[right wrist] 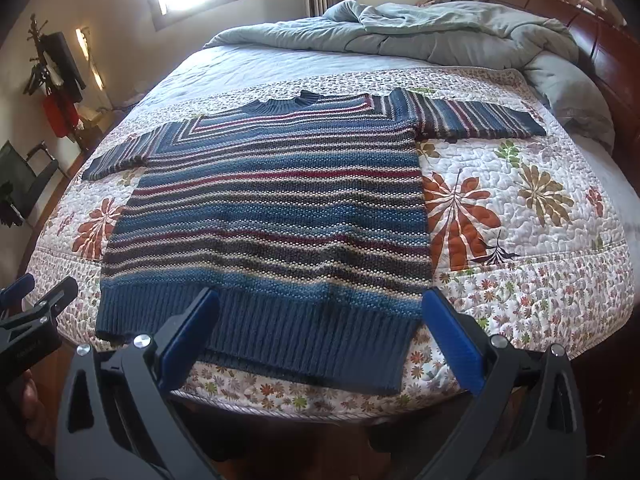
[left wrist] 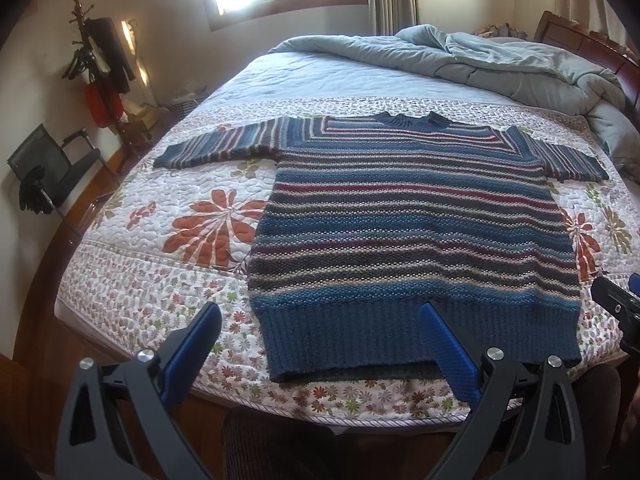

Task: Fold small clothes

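The striped sweater (left wrist: 412,224) lies flat and unfolded on the flowered quilt (left wrist: 168,216) of the bed, so the folding looks not yet begun. Its collar points away toward the rumpled grey duvet (left wrist: 480,60), its ribbed hem (right wrist: 256,336) sits at the near edge, and its long axis runs from hem to collar with both sleeves spread sideways. The left gripper (left wrist: 320,344) and right gripper (right wrist: 320,332) hover near the hem, fingers spread wide and holding nothing. The next move probably calls for pinching a sleeve or side edge and carrying it across the body.
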A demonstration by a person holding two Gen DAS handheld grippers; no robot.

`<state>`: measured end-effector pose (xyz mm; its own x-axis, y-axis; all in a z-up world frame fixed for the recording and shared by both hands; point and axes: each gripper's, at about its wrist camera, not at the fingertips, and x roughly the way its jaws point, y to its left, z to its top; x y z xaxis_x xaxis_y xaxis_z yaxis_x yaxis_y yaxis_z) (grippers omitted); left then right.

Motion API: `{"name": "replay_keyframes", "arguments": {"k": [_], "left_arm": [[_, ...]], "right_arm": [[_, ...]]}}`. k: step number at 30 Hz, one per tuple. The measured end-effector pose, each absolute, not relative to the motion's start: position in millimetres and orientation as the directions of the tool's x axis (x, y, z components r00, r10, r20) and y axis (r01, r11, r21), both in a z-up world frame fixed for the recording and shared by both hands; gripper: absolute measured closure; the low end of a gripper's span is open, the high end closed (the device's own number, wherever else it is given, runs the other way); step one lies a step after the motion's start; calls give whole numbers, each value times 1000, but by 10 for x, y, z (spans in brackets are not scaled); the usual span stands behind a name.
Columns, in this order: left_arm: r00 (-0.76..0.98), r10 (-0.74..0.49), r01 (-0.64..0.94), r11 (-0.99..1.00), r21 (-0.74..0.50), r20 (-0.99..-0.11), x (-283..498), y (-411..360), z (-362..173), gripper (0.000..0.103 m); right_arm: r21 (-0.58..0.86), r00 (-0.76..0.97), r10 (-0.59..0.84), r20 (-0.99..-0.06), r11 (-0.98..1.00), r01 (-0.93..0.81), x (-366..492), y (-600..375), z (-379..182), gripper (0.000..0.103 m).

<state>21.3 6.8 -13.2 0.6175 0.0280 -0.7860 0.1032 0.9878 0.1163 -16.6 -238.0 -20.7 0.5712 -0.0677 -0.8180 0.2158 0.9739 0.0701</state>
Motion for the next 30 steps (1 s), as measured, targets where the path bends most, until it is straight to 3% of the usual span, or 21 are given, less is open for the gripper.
{"name": "replay_keyframes", "arguments": {"k": [30], "left_arm": [[617, 37, 100, 987, 125, -786, 226, 76, -135, 4]], "right_arm": [[99, 561, -40, -827, 972, 214, -153, -2421, -265, 3]]}}
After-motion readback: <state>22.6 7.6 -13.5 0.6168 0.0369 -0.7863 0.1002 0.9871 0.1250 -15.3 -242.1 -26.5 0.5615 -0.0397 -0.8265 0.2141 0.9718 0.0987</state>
